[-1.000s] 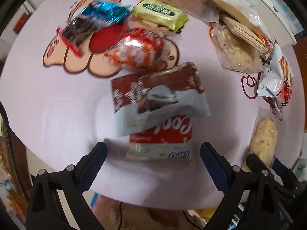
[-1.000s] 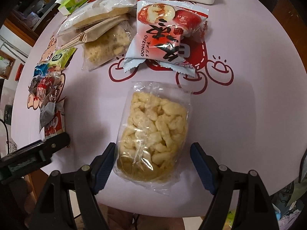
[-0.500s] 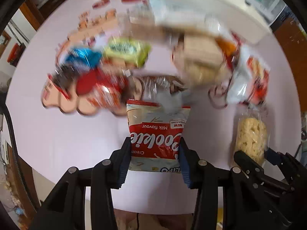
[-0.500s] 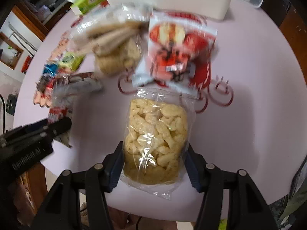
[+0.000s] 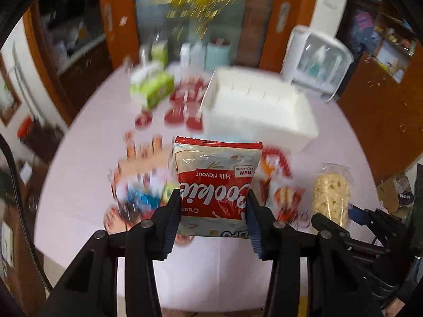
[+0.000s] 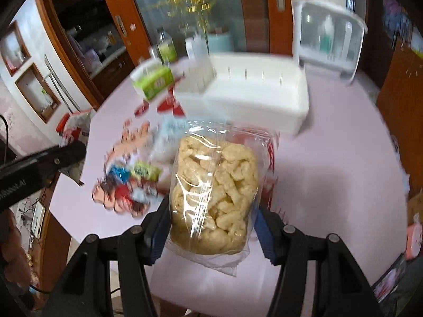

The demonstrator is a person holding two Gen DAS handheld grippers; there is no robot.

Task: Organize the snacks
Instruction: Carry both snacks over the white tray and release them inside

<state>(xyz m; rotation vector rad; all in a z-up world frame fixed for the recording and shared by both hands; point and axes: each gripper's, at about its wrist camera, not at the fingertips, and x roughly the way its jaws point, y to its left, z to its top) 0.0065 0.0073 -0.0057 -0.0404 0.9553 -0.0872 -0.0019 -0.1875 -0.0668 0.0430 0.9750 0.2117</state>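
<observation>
My left gripper (image 5: 212, 206) is shut on a red and white cookie pack (image 5: 216, 182) and holds it up above the pink table (image 5: 79, 190). My right gripper (image 6: 211, 216) is shut on a clear bag of puffed snacks (image 6: 214, 195), also lifted; the bag shows in the left wrist view (image 5: 331, 192) too. A white bin (image 5: 259, 113) stands open at the far side of the table, also seen in the right wrist view (image 6: 253, 92). Several small snack packs (image 6: 129, 185) lie blurred on the table to the left.
A green tissue box (image 5: 152, 87) sits left of the bin. A clear-lidded white container (image 6: 327, 37) stands behind the bin at the right. Bottles (image 6: 166, 45) stand at the table's far edge. Wooden cabinets surround the table.
Both grippers closed on their packs and lifted them off the table. Both views tilted up, so the bin and room now show ahead.
</observation>
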